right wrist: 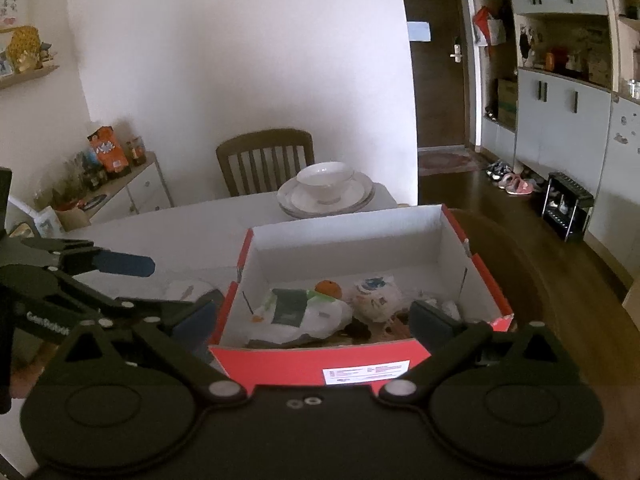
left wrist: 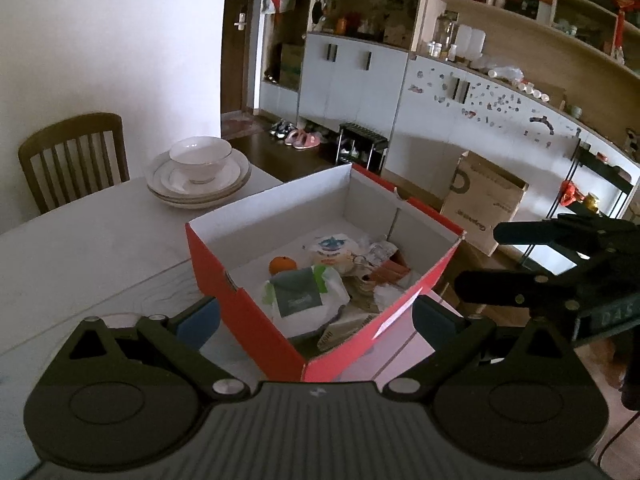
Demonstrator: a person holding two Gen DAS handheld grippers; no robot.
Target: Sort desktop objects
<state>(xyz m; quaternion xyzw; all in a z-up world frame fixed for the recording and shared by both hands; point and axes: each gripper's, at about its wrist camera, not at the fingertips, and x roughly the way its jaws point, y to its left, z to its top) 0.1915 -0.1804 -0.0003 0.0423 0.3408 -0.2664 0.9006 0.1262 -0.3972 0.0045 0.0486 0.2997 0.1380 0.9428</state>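
Note:
A red cardboard box (left wrist: pixel 256 320) with a white inside stands on the white table (left wrist: pixel 80 248); it also shows in the right wrist view (right wrist: pixel 280 364). In it lie an orange (left wrist: pixel 282 265), a white bag with a dark green label (left wrist: pixel 298 300), a round white packet (left wrist: pixel 332 250) and several wrappers. My left gripper (left wrist: pixel 316 320) is open and empty, its fingers on either side of the box's near corner. My right gripper (right wrist: pixel 316 322) is open and empty, spread across the box's near wall. The right gripper shows in the left view (left wrist: pixel 560 264), open beside the box.
A white bowl (left wrist: pixel 200 158) sits on stacked plates (left wrist: pixel 192 192) at the table's far corner. A wooden chair (left wrist: pixel 72 160) stands behind the table. A paper bag (left wrist: pixel 484 200) and shoe rack (left wrist: pixel 360 144) stand on the floor by the cabinets.

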